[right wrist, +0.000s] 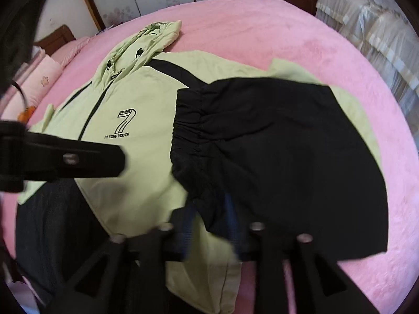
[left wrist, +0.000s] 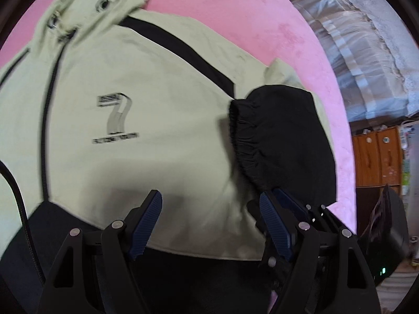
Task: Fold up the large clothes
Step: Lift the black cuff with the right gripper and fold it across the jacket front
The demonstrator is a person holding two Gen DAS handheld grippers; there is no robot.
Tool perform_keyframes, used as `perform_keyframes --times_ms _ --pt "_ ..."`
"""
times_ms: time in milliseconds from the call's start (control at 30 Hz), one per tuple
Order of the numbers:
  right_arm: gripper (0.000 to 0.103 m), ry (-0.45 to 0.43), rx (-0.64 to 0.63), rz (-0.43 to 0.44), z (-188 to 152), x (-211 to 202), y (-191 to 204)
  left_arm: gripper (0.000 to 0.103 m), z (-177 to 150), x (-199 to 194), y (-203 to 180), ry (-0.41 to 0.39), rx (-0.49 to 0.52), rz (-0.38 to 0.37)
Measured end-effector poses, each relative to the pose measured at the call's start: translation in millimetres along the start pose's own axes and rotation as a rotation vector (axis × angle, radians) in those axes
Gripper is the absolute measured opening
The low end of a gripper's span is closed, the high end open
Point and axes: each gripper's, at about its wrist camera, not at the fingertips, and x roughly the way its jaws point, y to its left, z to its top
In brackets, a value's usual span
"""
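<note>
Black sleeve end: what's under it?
The black sleeve end lies folded over the pale green jacket, which sits on the pink bedcover. Green fabric shows around its edges; whatever is directly beneath the sleeve is covered.

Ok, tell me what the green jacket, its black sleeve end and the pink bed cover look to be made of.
Green jacket: thin woven synthetic, likely nylon or polyester; matt, smooth, lying flat with crisp creases.
Black sleeve: the same kind of light fabric, slightly sheeny; its cuff is gathered, so probably elasticated.
Pink bed cover: soft plush or fleece, judging by its fuzzy, mottled nap.
</note>
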Motion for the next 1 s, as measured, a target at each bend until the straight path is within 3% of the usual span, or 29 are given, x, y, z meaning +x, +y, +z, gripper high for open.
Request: perform_keyframes --times_ms 167,333,433,500,533,600,633,733,900,1000 --pt "0.042 -0.018 0.004 -0.05 -12.4 -18.5 -5.6 0.076 7.0 35.1 4.5 0.059 -0.056 -0.113" --pt "0.042 -0.009 0.085 -0.053 -28.8 -37.1 -23.8 0.074 7.4 60.1 0.3 0.08 -0.076 -0.153" --pt "0.042 0.001 0.122 -0.049 -36.0 -43.1 -32.7 0.056 10.5 68.7 -8.1 0.096 -0.058 -0.172" --pt "0.042 0.006 0.138 -0.048 -38.9 -43.8 -36.4 0.034 11.7 73.0 -17.7 0.104 -0.034 -0.169" --pt "0.042 0.009 0.144 -0.049 -40.4 -44.2 -38.2 0.032 11.9 74.2 -22.1 0.105 -0.02 -0.15" --pt "0.042 0.02 0.156 -0.057 -44.0 -43.2 -42.2 0.01 14.0 71.9 -33.3 0.091 0.015 -0.118" --pt "0.042 0.026 0.164 -0.059 -44.7 -41.3 -43.5 0.01 14.1 67.7 -37.7 0.082 0.025 -0.112" --pt "0.043 0.051 0.209 -0.06 -45.6 -35.5 -51.5 0.007 17.2 37.3 -55.9 -0.009 0.063 -0.095" --pt "0.045 0.076 0.356 -0.025 -50.6 -24.8 -75.8 0.006 33.7 -47.3 -87.2 -0.237 0.134 -0.107" --pt "0.046 0.063 0.424 0.001 -48.5 -20.8 -85.8 0.006 44.0 -96.7 -92.7 -0.361 0.164 -0.074"
